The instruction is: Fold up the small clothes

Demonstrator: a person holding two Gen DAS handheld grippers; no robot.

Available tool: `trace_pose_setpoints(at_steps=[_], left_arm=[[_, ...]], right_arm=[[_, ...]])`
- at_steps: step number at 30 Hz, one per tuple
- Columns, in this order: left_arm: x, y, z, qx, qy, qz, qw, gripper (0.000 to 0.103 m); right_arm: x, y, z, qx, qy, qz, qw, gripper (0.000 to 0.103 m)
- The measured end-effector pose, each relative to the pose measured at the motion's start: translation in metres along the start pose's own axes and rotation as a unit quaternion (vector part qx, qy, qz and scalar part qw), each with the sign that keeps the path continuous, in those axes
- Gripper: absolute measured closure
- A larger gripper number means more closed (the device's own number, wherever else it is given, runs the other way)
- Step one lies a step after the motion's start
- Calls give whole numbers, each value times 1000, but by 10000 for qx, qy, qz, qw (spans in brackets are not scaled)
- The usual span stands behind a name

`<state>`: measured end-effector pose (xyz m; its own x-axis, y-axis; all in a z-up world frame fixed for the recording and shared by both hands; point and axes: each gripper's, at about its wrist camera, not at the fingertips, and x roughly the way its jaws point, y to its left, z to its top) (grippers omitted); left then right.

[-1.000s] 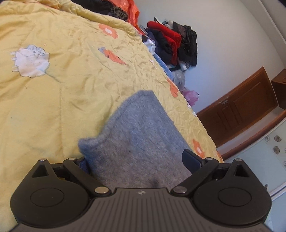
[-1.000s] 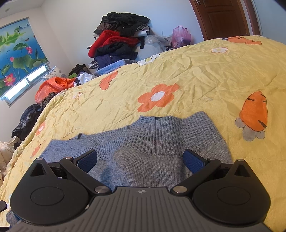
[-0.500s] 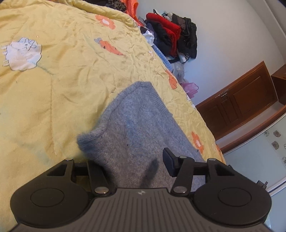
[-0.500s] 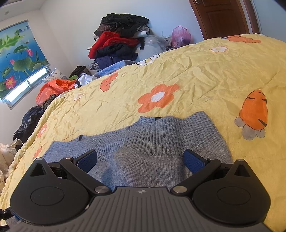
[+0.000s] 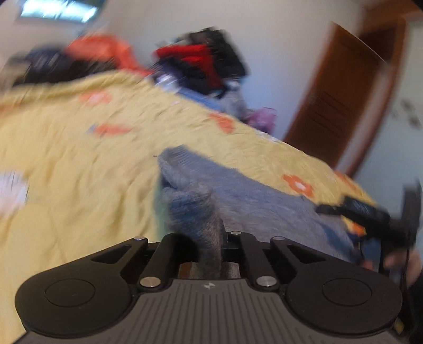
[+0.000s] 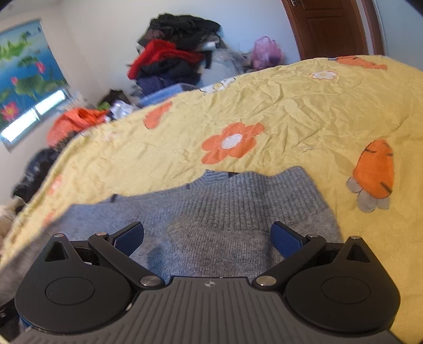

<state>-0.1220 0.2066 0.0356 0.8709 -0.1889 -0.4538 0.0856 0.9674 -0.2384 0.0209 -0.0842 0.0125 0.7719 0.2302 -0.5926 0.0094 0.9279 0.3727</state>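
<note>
One grey sweater (image 6: 211, 211) lies on one yellow bedspread (image 6: 304, 105), with two tongs, left (image 5: 208, 238) and right (image 6: 207, 238), one heap of clothes (image 6: 174, 55) and one wooden door (image 6: 330, 23).

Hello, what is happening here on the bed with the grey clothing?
A person is folding a grey knit sweater spread on a yellow flowered quilt, using two handheld grippers. The left gripper is shut on a bunch of the sweater's fabric. The right gripper is open above the other end, near the ribbed band, gripping nothing.
</note>
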Motion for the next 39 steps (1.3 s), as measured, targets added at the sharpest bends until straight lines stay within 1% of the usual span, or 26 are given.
trace_pose_setpoints(at_steps=[1, 2, 4, 6, 8, 9, 11, 12, 14, 16, 17, 18, 19, 20, 22, 24, 26, 29, 32, 34, 36, 38, 39], left_arm=[[-3, -14, -1, 437, -61, -77, 9990, 96], [-5, -25, -4, 762, -101, -165, 9969, 96], [-6, -40, -11, 1178, -90, -325, 9925, 95], [-4, -46, -17, 1377, -37, -381, 9897, 95], [-2, -48, -20, 1508, 19, -377, 9878, 95], [-1, -49, -21, 1571, 37, -365, 9869, 95], [0, -49, -21, 1659, 38, -361, 9855, 95], [0, -50, -21, 1692, 53, -373, 9849, 96], [1, -52, -22, 1804, 74, -384, 9828, 95], [2, -53, -23, 1897, 73, -417, 9809, 95], [2, -54, -23, 1943, 68, -439, 9799, 95], [2, -55, -23, 1980, 58, -454, 9791, 95], [2, -57, -23, 2026, 47, -469, 9781, 95], [2, -59, -23, 2065, 38, -476, 9773, 95], [0, -63, -21, 2098, 25, -591, 9760, 95], [-2, -71, -17, 2179, -38, -767, 9729, 95], [-3, -82, -12, 2242, -118, -1069, 9686, 95], [0, -108, -8, 2315, -173, -1627, 9590, 95], [7, -140, -14, 2432, -58, -2189, 9449, 95], [18, -158, -22, 2474, 144, -2474, 9367, 95], [31, -170, -28, 2474, 393, -2656, 9310, 95], [39, -180, -35, 2525, 562, -2778, 9252, 95], [44, -183, -37, 2557, 625, -2797, 9233, 95]], right_arm=[[-1, 6, 3, 42, 74, -78, 9999, 2], [-4, 13, 5, 128, 139, 86, 9998, 2], [-10, 30, 8, 250, 324, 779, 9961, 1], [-9, 54, 10, 167, 671, 1352, 9884, 2], [0, 78, 11, 80, 1119, 1920, 9750, 5], [6, 89, 12, 42, 1301, 2095, 9691, 7], [18, 114, 14, -161, 1532, 2205, 9631, 8], [24, 125, 15, -293, 1616, 2185, 9619, 11], [40, 146, 16, -521, 1885, 2163, 9565, 14], [56, 162, 14, -642, 2122, 2192, 9502, 26], [60, 170, 12, -787, 2185, 2204, 9474, 48], [65, 178, 10, -990, 2232, 2102, 9467, 71], [67, 182, 7, -1202, 2191, 1963, 9482, 76], [68, 184, 5, -1374, 2111, 1932, 9483, 77], [60, 175, 8, -1510, 1981, 2007, 9475, 79], [43, 158, 18, -1499, 1754, 2076, 9506, 79], [22, 129, 36, -1381, 1501, 2165, 9547, 79], [-13, 82, 54, -1245, 1151, 2090, 9631, 80], [-36, 32, 63, -1124, 974, 1780, 9727, 80], [-37, 0, 59, -976, 973, 1442, 9799, 82], [-35, -27, 51, -792, 998, 1156, 9851, 83], [-31, -45, 42, -581, 998, 1074, 9875, 84], [-28, -47, 37, -513, 995, 1060, 9880, 84]])
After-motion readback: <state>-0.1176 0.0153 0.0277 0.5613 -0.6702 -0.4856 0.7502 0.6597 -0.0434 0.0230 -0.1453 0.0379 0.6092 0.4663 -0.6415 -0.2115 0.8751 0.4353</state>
